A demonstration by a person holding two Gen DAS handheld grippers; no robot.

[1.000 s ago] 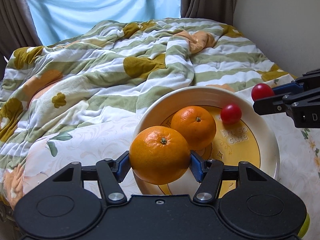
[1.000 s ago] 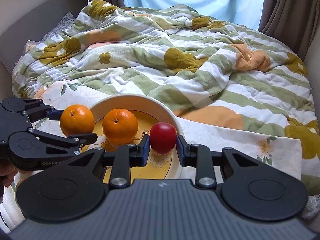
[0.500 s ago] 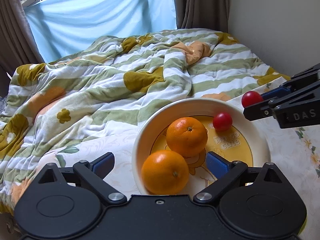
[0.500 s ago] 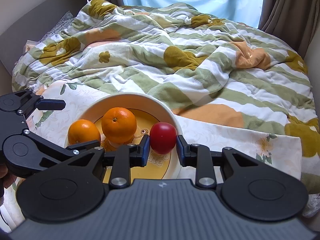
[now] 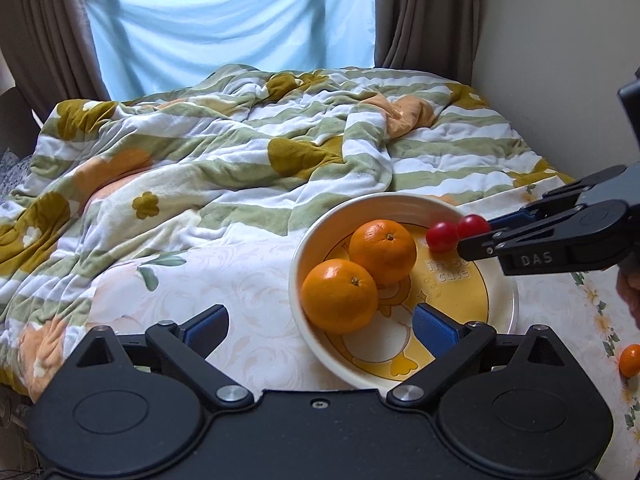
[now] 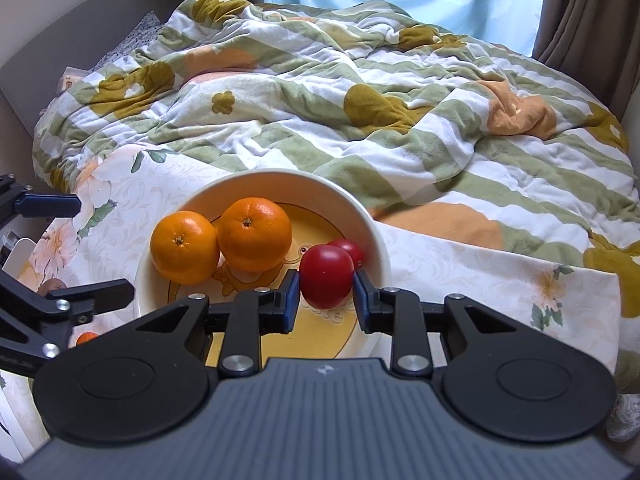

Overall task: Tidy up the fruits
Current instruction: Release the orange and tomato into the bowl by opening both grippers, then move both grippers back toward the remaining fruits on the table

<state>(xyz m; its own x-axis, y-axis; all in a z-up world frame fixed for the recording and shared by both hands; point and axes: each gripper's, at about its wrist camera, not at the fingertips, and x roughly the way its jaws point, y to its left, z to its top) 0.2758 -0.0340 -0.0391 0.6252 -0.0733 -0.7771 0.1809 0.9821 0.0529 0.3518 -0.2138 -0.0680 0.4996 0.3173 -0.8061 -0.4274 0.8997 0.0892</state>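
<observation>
Left hand-held gripper spread wide, empty, near bowl; right hand-held gripper pinching tomato above bowl.

My left gripper points steeply down, its jaws spread wide with nothing between the blue pads; they have just been opening. My right gripper also tilts steeply down, its jaws closed tight, pads pressing both sides of a red tomato. Seen from the left wrist, the right gripper reaches in from the right edge, a bit of my hand behind it.
</observation>
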